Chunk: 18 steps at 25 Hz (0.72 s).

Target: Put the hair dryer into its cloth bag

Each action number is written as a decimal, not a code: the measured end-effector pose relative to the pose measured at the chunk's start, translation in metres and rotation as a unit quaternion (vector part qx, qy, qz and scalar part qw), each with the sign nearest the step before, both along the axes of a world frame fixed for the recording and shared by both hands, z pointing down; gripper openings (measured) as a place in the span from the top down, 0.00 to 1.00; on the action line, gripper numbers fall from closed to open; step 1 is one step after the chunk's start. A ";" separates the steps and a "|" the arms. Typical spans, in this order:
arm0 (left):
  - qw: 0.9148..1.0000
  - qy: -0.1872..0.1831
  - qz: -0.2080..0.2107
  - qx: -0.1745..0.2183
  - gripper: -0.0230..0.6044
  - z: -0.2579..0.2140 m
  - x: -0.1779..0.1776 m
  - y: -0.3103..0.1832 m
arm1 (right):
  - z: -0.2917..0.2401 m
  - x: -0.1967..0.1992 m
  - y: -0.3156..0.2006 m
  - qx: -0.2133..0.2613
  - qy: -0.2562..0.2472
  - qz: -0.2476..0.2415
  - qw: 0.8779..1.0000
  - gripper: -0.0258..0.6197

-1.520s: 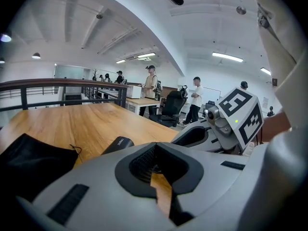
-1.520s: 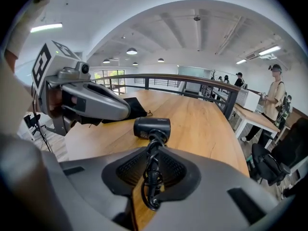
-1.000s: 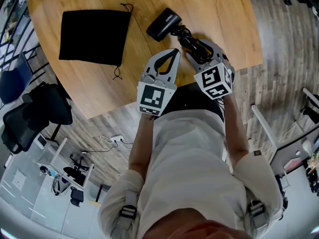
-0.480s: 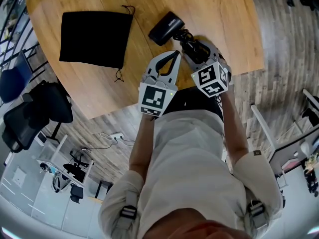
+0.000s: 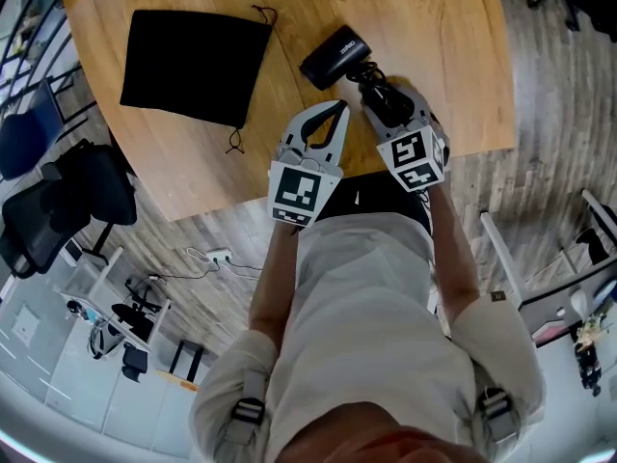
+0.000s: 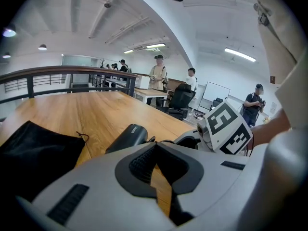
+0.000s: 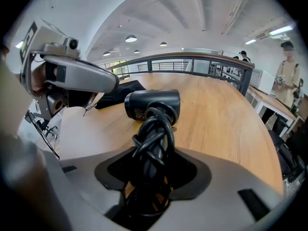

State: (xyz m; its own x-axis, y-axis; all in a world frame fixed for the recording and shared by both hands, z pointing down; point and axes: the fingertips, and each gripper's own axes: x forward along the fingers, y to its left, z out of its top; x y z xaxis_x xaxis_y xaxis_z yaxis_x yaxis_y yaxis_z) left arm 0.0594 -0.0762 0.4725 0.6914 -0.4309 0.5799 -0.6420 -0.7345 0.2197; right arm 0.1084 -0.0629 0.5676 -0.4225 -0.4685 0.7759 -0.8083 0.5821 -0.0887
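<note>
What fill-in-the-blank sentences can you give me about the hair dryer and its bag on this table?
The cloth bag is ____ in colour.
The cord of the hair dryer is coiled round its ____.
The table is made of ____.
The jaws of the left gripper hold ____.
Missing words: black, handle, wood, nothing.

Lettering, white, on barrel of hair dryer (image 6: 126,135): is being shown too small and blurred to be read. No other text is being displayed.
</note>
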 end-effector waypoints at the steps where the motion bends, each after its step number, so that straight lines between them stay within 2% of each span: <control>1: 1.000 -0.002 -0.003 0.000 0.93 0.001 -0.001 0.000 | 0.000 0.000 0.000 0.001 -0.004 0.000 1.000 0.63; 9: 0.999 -0.016 -0.035 0.004 0.93 0.000 -0.019 -0.005 | -0.008 -0.004 -0.001 0.015 -0.011 -0.010 1.000 0.63; 18: 0.997 -0.032 -0.068 0.012 0.93 -0.002 -0.056 -0.010 | -0.023 -0.026 -0.003 0.025 -0.024 -0.031 0.999 0.63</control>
State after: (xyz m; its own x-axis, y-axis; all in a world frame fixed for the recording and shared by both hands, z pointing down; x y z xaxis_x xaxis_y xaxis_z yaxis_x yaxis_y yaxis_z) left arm 0.0038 -0.0862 0.4710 0.5866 -0.5332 0.6095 -0.7488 -0.6438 0.1575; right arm 0.0821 -0.0654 0.5448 -0.4874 -0.4786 0.7303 -0.7661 0.6357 -0.0947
